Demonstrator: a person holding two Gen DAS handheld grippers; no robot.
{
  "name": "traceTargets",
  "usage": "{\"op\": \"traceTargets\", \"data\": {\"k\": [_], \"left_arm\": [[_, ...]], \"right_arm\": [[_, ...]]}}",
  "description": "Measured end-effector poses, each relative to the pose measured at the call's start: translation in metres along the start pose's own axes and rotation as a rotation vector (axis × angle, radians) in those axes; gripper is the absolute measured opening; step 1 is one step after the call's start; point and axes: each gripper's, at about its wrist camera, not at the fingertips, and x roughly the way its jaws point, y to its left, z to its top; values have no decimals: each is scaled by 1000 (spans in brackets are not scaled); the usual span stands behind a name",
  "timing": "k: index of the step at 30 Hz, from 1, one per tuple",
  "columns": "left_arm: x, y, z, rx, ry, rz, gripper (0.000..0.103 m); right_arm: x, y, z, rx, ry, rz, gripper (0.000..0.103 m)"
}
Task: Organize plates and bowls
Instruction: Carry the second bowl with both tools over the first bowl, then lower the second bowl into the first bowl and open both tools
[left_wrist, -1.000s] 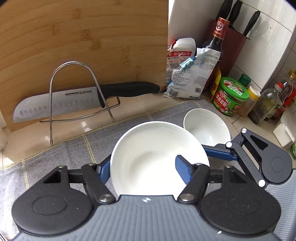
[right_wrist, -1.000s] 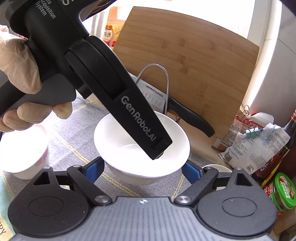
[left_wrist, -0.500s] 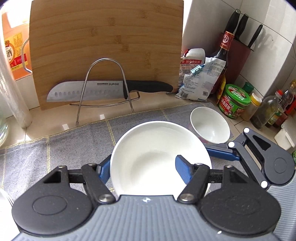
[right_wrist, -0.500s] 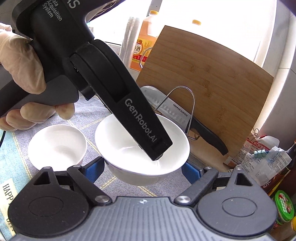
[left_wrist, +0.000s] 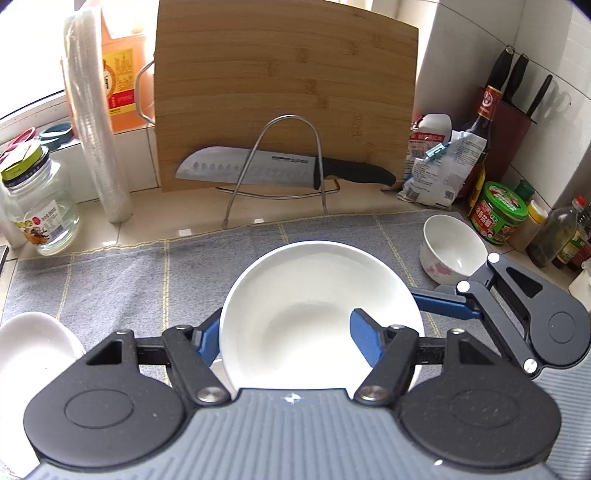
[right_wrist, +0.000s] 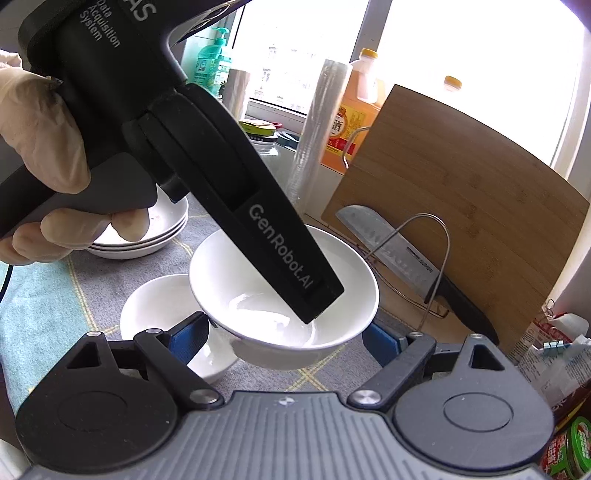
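While the left gripper (left_wrist: 286, 334) pinches the white bowl's (left_wrist: 314, 291) rim and the right gripper (right_wrist: 284, 338) cradles it loosely, tilting risks a slip onto the smaller bowl (right_wrist: 159, 306).

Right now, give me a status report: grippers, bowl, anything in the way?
Left gripper shut on white bowl rim, bowl lifted. Right gripper open, straddling it. Close beside: smaller bowl on cloth.

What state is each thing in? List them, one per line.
left gripper: shut on the large white bowl's rim
large white bowl: upright, empty, held above the cloth
right gripper: open, jaws either side of the bowl's base
flowered bowl: upright, empty, on the cloth
small white bowl: upright, empty, on the cloth
plates: stacked
knife: on edge in the wire rack
glass jar: lid on
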Motion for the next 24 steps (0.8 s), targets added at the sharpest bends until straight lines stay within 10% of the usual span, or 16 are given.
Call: {"op": "traceTargets", "data": {"k": [24], "left_arm": [[-5, 35, -43, -58, 42, 60, 70]], "right_arm": [[20, 38, 1, -42, 50, 135, 93]]}}
